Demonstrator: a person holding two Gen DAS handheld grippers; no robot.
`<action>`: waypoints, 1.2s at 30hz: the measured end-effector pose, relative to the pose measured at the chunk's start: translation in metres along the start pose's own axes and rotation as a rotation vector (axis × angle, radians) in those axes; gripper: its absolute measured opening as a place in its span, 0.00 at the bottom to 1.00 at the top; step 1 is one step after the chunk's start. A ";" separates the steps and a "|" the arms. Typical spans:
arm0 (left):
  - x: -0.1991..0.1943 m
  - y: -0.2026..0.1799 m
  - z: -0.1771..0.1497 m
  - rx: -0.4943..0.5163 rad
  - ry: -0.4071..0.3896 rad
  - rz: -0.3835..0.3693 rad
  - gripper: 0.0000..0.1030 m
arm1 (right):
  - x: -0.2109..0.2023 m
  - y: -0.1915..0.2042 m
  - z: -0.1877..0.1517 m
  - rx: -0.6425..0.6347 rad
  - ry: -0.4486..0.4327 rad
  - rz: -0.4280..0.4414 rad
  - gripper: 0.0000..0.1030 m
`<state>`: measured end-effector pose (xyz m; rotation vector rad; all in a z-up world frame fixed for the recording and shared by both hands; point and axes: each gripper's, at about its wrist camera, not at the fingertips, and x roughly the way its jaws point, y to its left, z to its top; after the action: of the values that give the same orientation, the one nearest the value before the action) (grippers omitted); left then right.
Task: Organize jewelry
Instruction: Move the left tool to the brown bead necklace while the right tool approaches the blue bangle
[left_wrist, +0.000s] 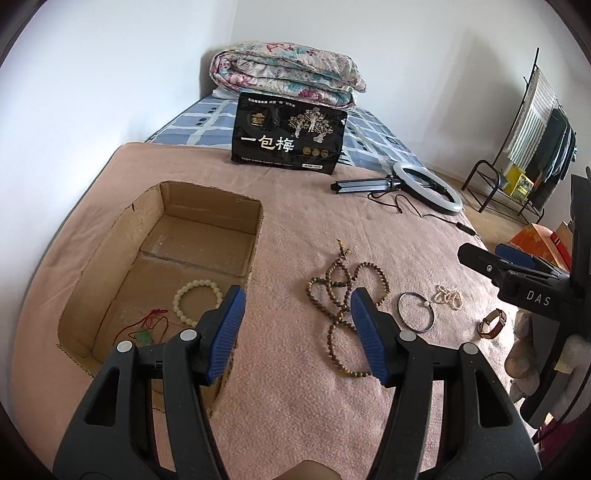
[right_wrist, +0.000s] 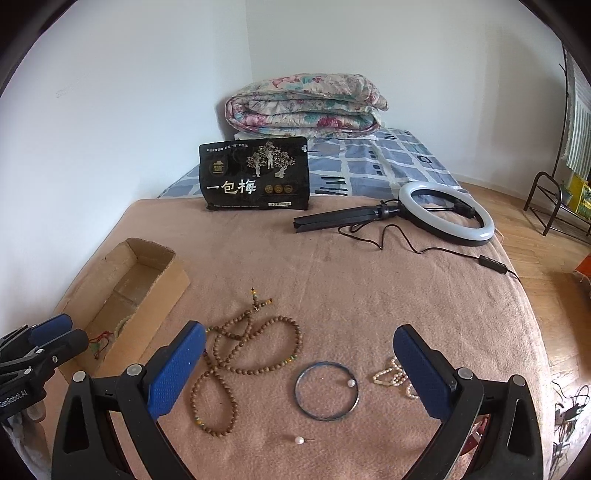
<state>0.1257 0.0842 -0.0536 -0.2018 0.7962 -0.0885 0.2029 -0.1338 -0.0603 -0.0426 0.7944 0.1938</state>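
On pink blanket (left_wrist: 295, 221): sorting under way, open brown cardboard box (left_wrist: 236, 218) part-filled.
Cream bead bracelet (left_wrist: 197, 299) and red-corded green pendant (left_wrist: 146, 334) are already boxed; brown wooden bead strand (right_wrist: 251, 354), blue-grey metal bangle (right_wrist: 327, 390), pearl strand (right_wrist: 393, 376) and loose pearl pin (right_wrist: 299, 440) remain outside. Left gripper (left_wrist: 297, 332) and right gripper (right_wrist: 299, 369) are held agape, empty. Next pick judged the beads. Brown-strapped watch (left_wrist: 493, 323) is shown only by left view.

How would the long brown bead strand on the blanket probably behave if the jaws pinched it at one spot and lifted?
The brown bead strand lies in loose, crossing loops, so it is probably floppy and would dangle. Its round beads may slip between flat pads. Trailing loops could drag across the blanket.
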 end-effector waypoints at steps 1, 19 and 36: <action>0.002 -0.004 -0.001 0.005 0.004 -0.003 0.59 | -0.001 -0.007 0.000 0.006 0.002 0.001 1.00; 0.055 -0.058 -0.010 0.052 0.112 -0.060 0.59 | 0.032 -0.100 -0.023 0.153 0.184 0.027 0.86; 0.113 -0.061 -0.023 0.035 0.216 -0.038 0.59 | 0.072 -0.083 -0.049 0.199 0.344 0.189 0.80</action>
<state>0.1876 0.0043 -0.1350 -0.1755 1.0055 -0.1620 0.2336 -0.2098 -0.1492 0.1925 1.1585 0.2905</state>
